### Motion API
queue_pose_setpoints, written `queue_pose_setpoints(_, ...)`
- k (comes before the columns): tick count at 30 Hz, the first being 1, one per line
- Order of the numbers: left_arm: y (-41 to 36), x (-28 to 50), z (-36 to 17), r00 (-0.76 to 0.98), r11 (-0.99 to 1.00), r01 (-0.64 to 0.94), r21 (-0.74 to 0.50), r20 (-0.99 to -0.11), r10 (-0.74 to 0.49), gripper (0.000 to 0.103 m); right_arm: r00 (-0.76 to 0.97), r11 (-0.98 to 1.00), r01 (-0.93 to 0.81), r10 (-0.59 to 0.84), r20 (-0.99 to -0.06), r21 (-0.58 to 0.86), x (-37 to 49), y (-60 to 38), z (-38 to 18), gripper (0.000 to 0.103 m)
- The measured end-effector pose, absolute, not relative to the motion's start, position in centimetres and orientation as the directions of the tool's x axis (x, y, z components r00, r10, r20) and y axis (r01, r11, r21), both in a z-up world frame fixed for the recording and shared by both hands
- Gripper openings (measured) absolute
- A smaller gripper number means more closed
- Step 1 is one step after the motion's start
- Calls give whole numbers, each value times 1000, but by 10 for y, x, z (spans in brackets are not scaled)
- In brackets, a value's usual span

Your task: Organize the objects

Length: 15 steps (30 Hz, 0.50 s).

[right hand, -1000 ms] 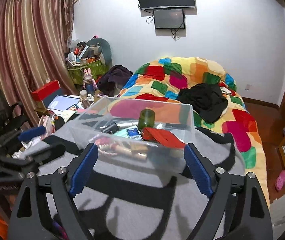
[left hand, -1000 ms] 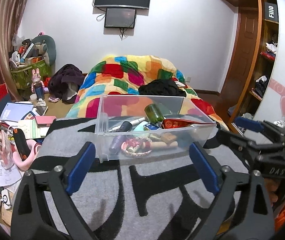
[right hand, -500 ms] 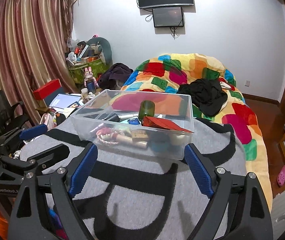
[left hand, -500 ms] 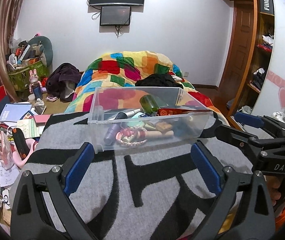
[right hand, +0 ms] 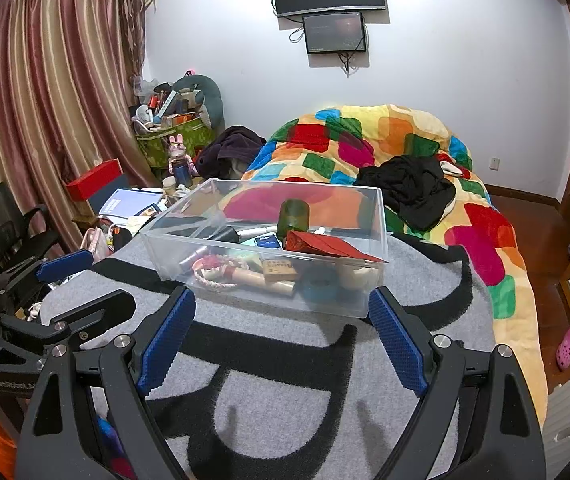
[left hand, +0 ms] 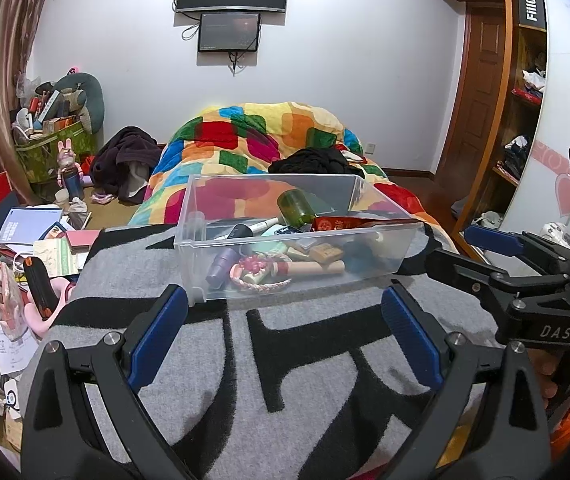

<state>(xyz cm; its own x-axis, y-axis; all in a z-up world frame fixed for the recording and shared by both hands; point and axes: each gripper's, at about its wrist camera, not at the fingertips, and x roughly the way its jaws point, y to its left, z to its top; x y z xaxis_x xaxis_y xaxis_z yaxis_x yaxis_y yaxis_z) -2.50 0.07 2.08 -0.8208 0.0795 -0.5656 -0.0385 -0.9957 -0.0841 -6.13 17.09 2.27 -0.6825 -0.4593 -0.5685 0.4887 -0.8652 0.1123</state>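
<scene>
Faced a clear bin point(left hand: 285, 240) on the grey blanket point(left hand: 305, 380), crammed with a green jar point(left hand: 295, 206), red packet point(left hand: 349, 224), purple tube point(left hand: 221, 266) and pink rope ring point(left hand: 257, 276). Held both left gripper point(left hand: 283, 332) and right gripper point(right hand: 281, 336) short of it, fingers wide apart, empty. Best picked one top item, likely the jar; approached from above, clear of the rim, closed gently.

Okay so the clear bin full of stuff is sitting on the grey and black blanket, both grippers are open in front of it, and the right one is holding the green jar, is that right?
Not quite. The right gripper holds nothing; the right wrist view shows the green jar inside the clear bin. The bin does sit on the grey and black blanket, and the left gripper is open too.
</scene>
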Motion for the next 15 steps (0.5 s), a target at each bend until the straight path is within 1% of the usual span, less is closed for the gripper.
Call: queue_pose_setpoints(15,-2,-26,19,-812,-995,-32,-90,-578,78,99,-679,-868,479,-458,-574,126,-65,172,21,87)
